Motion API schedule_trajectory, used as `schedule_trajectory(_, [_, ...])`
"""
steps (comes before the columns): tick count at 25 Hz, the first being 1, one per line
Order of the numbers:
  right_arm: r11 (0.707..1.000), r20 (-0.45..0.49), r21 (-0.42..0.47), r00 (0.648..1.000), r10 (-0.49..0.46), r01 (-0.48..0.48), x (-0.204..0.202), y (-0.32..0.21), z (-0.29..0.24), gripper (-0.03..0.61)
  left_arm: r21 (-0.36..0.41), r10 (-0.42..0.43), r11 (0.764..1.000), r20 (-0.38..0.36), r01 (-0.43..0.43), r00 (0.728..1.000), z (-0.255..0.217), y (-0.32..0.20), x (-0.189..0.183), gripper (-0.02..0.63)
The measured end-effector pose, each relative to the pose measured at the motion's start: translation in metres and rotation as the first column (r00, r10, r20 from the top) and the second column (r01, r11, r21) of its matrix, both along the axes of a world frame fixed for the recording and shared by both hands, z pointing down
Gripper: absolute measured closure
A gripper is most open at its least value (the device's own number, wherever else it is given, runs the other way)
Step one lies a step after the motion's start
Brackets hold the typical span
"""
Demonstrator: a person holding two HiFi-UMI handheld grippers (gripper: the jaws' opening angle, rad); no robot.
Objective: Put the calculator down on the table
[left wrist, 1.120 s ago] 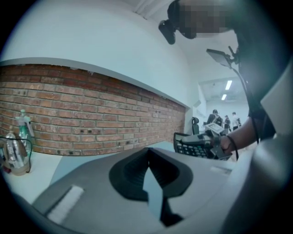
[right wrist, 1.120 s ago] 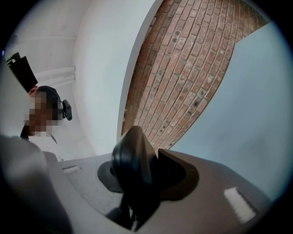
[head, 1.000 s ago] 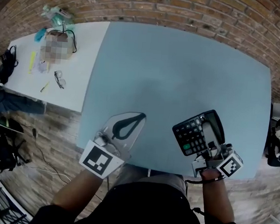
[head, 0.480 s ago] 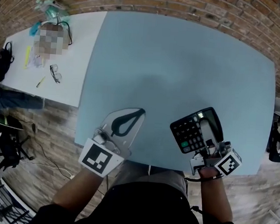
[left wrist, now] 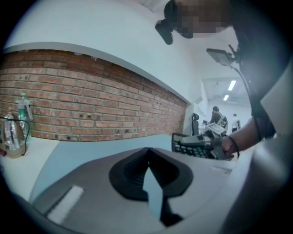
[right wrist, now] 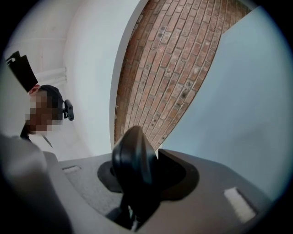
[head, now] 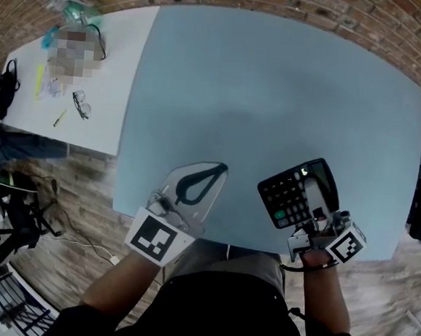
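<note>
The calculator (head: 296, 197) is black with dark keys and one green key. My right gripper (head: 314, 203) is shut on its near end and holds it over the near right part of the blue table (head: 275, 96). In the right gripper view only its rounded black edge (right wrist: 132, 157) shows between the jaws. From the left gripper view the calculator (left wrist: 192, 145) appears at the right, held by a hand. My left gripper (head: 203, 181) hovers over the table's near edge, its tips together with nothing between them (left wrist: 149, 155).
A white table (head: 91, 109) stands at the left with glasses (head: 80, 105), a pen and a bottle on it. A brick wall (head: 298, 7) runs behind the blue table. Dark bags lie on the wooden floor at both sides.
Both grippers have sunk a little toward the table top. The calculator stays in the right gripper's grip, and the left gripper stays shut.
</note>
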State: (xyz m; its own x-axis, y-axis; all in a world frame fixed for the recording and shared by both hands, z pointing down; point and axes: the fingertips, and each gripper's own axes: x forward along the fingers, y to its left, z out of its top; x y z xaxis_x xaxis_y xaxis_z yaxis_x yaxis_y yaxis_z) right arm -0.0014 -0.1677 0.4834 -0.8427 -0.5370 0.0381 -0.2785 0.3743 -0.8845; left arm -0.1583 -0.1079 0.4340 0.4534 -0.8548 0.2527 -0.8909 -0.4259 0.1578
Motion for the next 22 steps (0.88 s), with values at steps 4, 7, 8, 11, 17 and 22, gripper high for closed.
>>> schedule_trajectory(4, [1.000, 0.003, -0.011, 1.000, 0.003, -0.003, -0.002, 0.000, 0.006, 0.448, -0.024, -0.001, 1.000, -0.006, 0.001, 1.000, 0.008, 0.002, 0.000, 0.612])
schedule_trajectory(7, [1.000, -0.012, -0.018, 1.000, 0.006, -0.006, 0.002, 0.000, 0.011, 0.448, -0.031, 0.007, 0.999, -0.012, -0.007, 1.000, 0.013, 0.001, 0.004, 0.612])
schedule_trajectory(8, [1.000, -0.018, -0.021, 1.000, 0.007, -0.007, 0.003, 0.001, 0.013, 0.448, -0.035, 0.008, 0.999, -0.017, -0.009, 1.000, 0.014, 0.001, 0.006, 0.612])
schedule_trajectory(11, [1.000, -0.023, -0.031, 1.000, 0.005, -0.005, 0.005, 0.003, 0.019, 0.448, -0.047, 0.011, 0.999, -0.022, -0.012, 1.000, 0.017, 0.002, 0.011, 0.612])
schedule_trajectory(17, [0.998, -0.029, -0.058, 1.000, -0.009, 0.007, 0.008, 0.004, 0.032, 0.448, -0.081, 0.004, 0.997, -0.021, -0.005, 1.000, 0.029, 0.011, 0.017, 0.612])
schedule_trajectory(22, [0.997, -0.031, -0.079, 0.999, -0.017, 0.014, 0.008, 0.004, 0.039, 0.448, -0.099, -0.034, 0.995, -0.044, 0.030, 0.998, 0.031, 0.014, 0.011, 0.612])
